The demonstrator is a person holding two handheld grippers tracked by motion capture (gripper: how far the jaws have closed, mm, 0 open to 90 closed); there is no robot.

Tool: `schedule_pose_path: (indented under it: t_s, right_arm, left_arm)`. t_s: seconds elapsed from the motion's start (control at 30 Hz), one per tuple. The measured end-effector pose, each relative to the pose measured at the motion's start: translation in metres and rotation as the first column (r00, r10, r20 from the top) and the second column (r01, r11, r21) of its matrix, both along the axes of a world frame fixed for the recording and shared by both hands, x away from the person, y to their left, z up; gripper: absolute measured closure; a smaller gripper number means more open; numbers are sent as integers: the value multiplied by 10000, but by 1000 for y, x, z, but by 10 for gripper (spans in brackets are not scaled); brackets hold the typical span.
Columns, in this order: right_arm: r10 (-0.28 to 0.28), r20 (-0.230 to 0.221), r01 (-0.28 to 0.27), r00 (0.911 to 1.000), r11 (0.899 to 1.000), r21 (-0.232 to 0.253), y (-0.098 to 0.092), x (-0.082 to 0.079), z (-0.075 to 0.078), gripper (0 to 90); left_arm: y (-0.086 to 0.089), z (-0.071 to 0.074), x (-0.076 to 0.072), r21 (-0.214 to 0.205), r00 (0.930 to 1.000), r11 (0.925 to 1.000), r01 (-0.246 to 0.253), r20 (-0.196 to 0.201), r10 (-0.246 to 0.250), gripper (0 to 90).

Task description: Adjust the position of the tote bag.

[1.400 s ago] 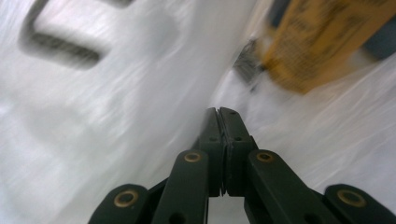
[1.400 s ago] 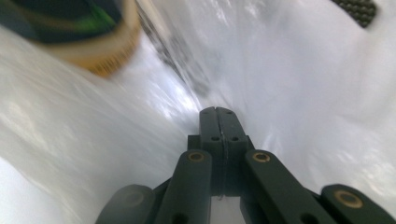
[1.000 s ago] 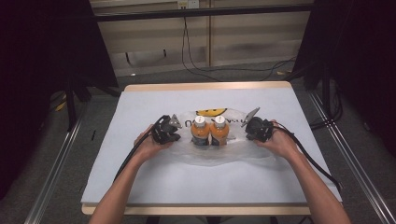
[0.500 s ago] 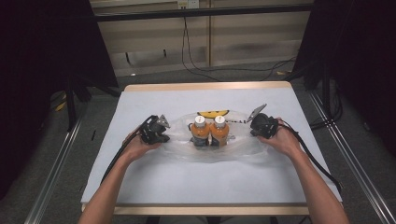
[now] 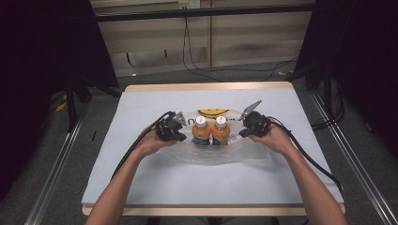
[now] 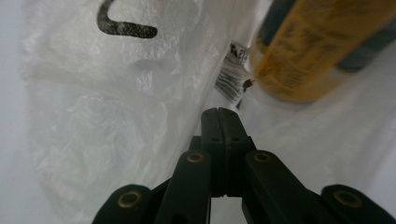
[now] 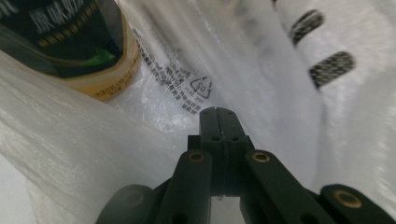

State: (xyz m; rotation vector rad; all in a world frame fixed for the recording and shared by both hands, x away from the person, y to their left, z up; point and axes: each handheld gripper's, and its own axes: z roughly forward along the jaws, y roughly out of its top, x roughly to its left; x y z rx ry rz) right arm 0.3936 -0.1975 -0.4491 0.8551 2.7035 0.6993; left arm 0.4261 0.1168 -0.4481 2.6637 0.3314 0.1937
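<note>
centre of frame: two orange bottles [image 5: 210, 131] upright, side by side, on a clear plastic bag [image 5: 220, 154]. left gripper [image 5: 180, 127] and right gripper [image 5: 245, 123] flank them, jaws pressed together; whether they pinch bag film, cannot tell.

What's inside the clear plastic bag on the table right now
Two orange bottles with white caps stand side by side inside the plastic bag. A yellow printed mark shows behind them; whatever lies under the bottles is hidden.
</note>
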Motion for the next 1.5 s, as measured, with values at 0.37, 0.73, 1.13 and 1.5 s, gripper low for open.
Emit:
schedule_pose_path:
  t_s: [0.37,0.73,1.13,1.5]
  right_arm:
    - [-258,-366,204,9990,9898,-1408,-20,-4,-9,900]
    - [147,-604,-249,9981,9849,-1712,-34,-23,-6,900]
    - [-337,-175,303,9993,9848,-1708,-37,-17,-7,900]
    - [-731,189,753,9971,9793,-1880,-50,-19,-9,900]
  left_arm:
    - [11,-9,23,1960,9885,9726,-1249,1085,1051,900]
    - [41,-8,17,1506,9886,9794,-1344,875,1222,900]
    - [65,-8,-13,1257,9944,9878,-923,630,850,900]
    - [72,-9,-20,922,9926,9892,-1137,542,1090,900]
